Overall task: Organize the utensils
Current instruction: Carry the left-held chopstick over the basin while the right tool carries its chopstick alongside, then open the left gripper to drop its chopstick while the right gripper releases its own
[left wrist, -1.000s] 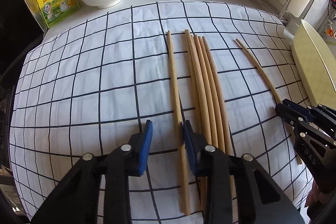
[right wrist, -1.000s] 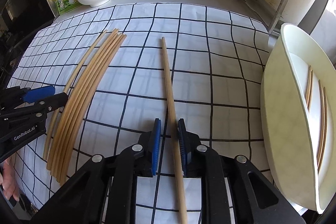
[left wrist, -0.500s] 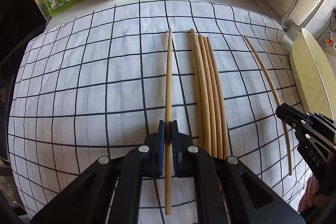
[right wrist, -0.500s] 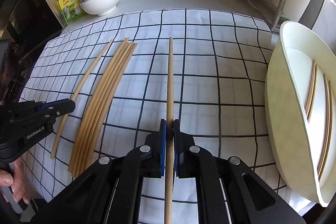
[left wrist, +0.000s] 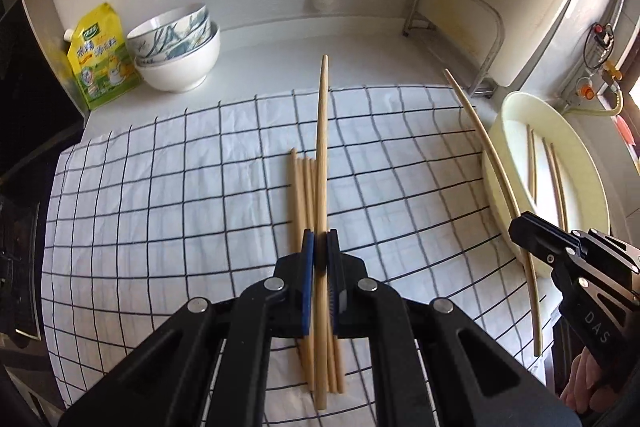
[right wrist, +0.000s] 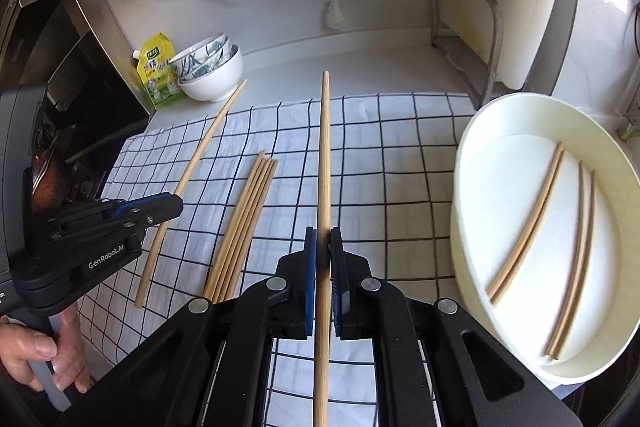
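Note:
My left gripper (left wrist: pixel 320 251) is shut on one wooden chopstick (left wrist: pixel 321 131) and holds it above the checked cloth (left wrist: pixel 160 195), over a bundle of several chopsticks (left wrist: pixel 301 187) lying there. My right gripper (right wrist: pixel 323 247) is shut on another chopstick (right wrist: pixel 325 155), lifted off the cloth. The right gripper also shows in the left wrist view (left wrist: pixel 520 227) with its chopstick (left wrist: pixel 480 131) beside the white oval dish (left wrist: pixel 588 163). The left gripper shows in the right wrist view (right wrist: pixel 176 201). The dish (right wrist: pixel 472 155) holds several chopsticks (right wrist: pixel 524 235).
Stacked bowls (left wrist: pixel 176 47) and a yellow pouch (left wrist: pixel 100 55) stand at the back left. A metal rack (left wrist: pixel 456 27) stands at the back right. A dark stove edge (right wrist: pixel 80 99) lies left of the cloth.
Both grippers closed on their chopsticks and have lifted them off the cloth. Both views now sit higher and show more of the back wall and the dish.

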`<action>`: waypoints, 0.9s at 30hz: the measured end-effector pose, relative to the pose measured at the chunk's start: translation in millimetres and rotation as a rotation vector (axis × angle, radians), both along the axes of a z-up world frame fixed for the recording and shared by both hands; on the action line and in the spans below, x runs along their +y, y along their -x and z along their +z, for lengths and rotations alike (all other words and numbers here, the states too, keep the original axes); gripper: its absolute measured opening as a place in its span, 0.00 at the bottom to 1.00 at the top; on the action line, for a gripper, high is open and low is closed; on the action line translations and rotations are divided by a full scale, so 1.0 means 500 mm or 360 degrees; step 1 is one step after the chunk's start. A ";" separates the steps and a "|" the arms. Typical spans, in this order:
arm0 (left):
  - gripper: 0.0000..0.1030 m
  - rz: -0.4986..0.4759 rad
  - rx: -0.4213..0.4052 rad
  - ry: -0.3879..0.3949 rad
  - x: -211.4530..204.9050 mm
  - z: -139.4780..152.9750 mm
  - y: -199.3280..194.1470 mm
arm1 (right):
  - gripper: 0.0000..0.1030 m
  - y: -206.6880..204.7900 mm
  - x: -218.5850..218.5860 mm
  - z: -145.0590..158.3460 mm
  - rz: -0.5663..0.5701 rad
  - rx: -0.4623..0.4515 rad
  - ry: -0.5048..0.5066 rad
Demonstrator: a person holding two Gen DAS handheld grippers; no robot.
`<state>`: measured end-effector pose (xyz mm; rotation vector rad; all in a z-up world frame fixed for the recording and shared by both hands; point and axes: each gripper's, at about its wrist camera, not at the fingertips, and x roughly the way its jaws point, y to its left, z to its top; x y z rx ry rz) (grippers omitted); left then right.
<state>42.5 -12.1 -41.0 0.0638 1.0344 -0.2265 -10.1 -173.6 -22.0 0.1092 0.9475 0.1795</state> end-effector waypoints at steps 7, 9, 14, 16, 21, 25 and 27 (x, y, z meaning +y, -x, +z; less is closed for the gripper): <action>0.07 -0.0225 -0.0074 0.0042 -0.151 0.041 -0.015 | 0.06 0.020 -0.135 0.037 -0.0235 -0.0074 0.0037; 0.07 -0.0294 -0.0078 0.0054 -0.197 0.050 -0.019 | 0.06 0.026 -0.178 0.042 -0.0315 -0.0083 0.0038; 0.07 -0.0485 -0.0090 0.0085 -0.319 0.069 -0.035 | 0.06 0.040 -0.281 0.047 -0.0502 -0.0094 0.0033; 0.07 -0.0559 -0.0093 0.0088 -0.369 0.070 -0.039 | 0.06 0.043 -0.318 0.039 -0.0573 -0.0082 0.0019; 0.07 -0.0713 -0.0055 0.0092 -0.470 0.043 -0.043 | 0.06 0.039 -0.403 -0.002 -0.0726 -0.0002 -0.0064; 0.07 -0.0788 0.0048 0.0065 -0.527 -0.003 -0.058 | 0.06 0.024 -0.435 -0.039 -0.0771 0.0063 -0.0090; 0.07 -0.0804 0.0081 0.0044 -0.546 -0.023 -0.065 | 0.06 0.015 -0.445 -0.057 -0.0787 0.0104 -0.0114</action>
